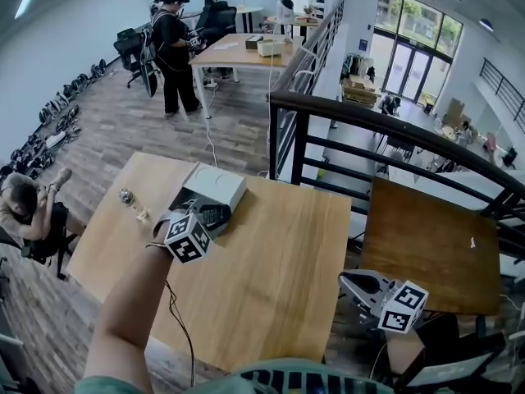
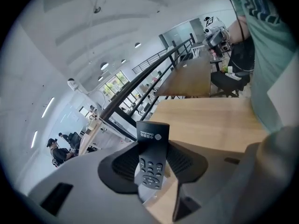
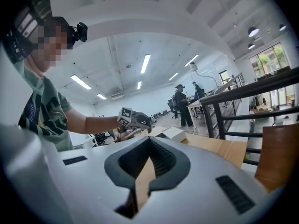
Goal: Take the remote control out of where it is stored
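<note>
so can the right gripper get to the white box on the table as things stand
Probably yes: bare table lies between the empty right gripper and the white box. The left gripper, holding the remote close by the box, could crowd it.

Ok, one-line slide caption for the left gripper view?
Left gripper clamps the black remote control, held above the wooden table.

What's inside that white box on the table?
The white box shows only its outside, so the inside is hidden. The left gripper covers its near corner, and that gripper holds the remote control.
</note>
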`<state>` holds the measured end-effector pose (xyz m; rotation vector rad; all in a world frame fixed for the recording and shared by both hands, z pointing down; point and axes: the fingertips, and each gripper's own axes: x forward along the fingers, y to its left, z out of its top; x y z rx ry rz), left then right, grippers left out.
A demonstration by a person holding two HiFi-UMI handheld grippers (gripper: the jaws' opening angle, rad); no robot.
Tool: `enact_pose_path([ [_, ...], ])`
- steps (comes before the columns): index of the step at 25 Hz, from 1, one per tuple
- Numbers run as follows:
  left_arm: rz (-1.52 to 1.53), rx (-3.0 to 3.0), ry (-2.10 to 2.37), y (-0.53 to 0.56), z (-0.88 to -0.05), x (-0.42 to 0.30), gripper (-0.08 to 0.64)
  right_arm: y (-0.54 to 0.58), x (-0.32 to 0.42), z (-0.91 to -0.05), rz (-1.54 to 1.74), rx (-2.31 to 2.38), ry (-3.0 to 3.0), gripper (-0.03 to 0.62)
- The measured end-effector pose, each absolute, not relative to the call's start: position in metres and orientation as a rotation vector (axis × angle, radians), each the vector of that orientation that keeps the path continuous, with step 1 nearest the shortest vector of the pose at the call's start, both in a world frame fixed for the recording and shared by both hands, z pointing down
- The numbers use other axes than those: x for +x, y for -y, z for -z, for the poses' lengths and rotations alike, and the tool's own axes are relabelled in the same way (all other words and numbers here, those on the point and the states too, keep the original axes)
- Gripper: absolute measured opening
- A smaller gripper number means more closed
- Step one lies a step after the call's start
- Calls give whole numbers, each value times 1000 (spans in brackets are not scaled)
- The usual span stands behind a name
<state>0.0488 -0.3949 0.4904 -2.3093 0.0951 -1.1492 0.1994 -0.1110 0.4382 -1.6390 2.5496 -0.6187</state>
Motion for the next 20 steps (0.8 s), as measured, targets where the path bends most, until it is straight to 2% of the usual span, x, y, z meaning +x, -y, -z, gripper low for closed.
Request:
enact_pose_path([
  [13,826,-2447,-23,234,-422,56,184,76,201,-403,524,-1708,-2517,-6],
  [20,669,-2570,135,179,-419,46,184,57,185,-403,565,-1767,-2376,-6],
])
